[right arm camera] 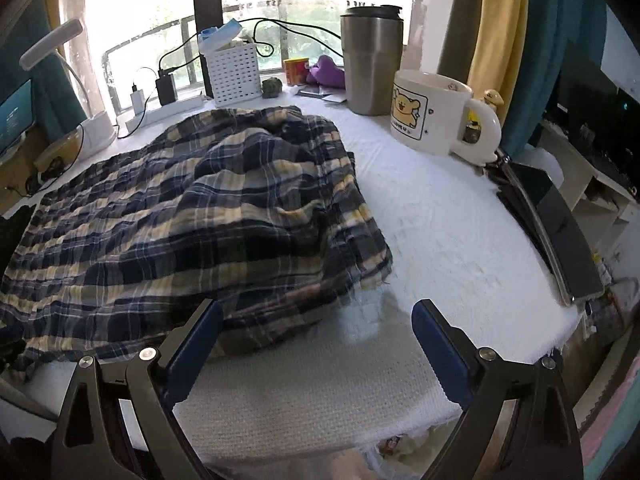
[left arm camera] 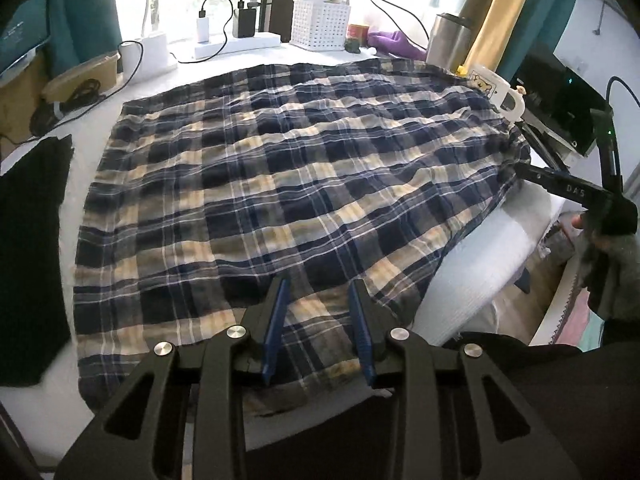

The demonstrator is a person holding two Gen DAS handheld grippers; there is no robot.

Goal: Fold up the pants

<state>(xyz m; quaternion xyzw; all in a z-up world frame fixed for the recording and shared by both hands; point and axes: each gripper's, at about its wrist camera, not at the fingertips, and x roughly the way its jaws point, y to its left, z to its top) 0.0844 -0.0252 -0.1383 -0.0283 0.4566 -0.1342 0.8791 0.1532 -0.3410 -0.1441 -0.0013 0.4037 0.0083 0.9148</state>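
1. Here the left tongs (left arm camera: 320, 292) are hovering over the near edge of the plaid pants (left arm camera: 280, 184), their blue pads a little apart with nothing pinched between them; cloth is showing through the gap but the pads are not pressing on it.
2. The right tongs (right arm camera: 316, 320) are standing wide apart and empty, their left pad sitting just beside the rumpled near end of the pants (right arm camera: 192, 216), the right pad hanging over the bare white table cover (right arm camera: 460, 216).
3. Outward from both, the pants are lying spread on the table, reaching away toward the window, with the long side running across from left hand to right hand.
4. The right end is bunching up near the mug (right arm camera: 432, 112), so the right tongs seem nearer that untidy end, while the left tongs are nearer the flat stretch beside the dark cloth (left arm camera: 32, 240).
5. Any coming fold is likely turning on picking up this near edge and carrying it away toward the window.
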